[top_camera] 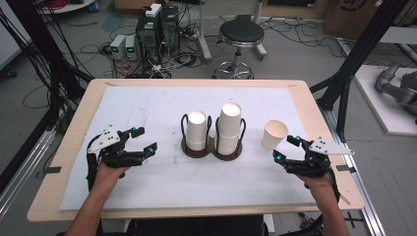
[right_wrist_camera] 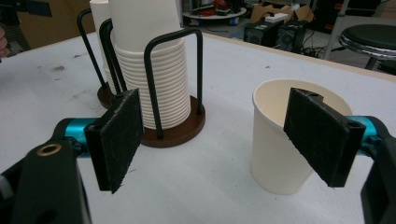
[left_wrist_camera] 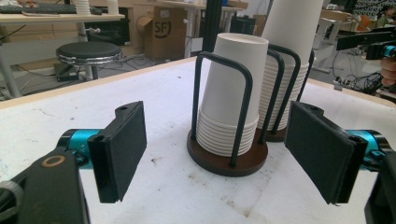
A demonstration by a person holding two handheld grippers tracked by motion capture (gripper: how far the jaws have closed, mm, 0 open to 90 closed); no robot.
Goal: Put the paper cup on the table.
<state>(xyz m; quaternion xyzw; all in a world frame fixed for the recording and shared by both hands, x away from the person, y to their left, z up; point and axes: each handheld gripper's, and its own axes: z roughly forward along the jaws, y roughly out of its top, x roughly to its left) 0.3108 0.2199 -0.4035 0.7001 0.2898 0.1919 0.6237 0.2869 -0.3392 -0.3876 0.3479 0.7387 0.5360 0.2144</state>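
White sheeting covered the table (top_camera: 147, 113), with a cup rack (top_camera: 212, 147) parked mid-table holding two stacks. A loose paper cup (top_camera: 274, 134) was stood upright just beyond the right hand-held gripper (top_camera: 287, 149), jaws spread apart. Left hand-held gripper (top_camera: 146, 139) was held wide open too, nothing gripped.

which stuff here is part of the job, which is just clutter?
In the job:
loose paper cup
two cup stacks in the black wire holder
left gripper, jaws open
right gripper, jaws open, near the loose cup

Lying about:
black stool
computer boxes and floor cables
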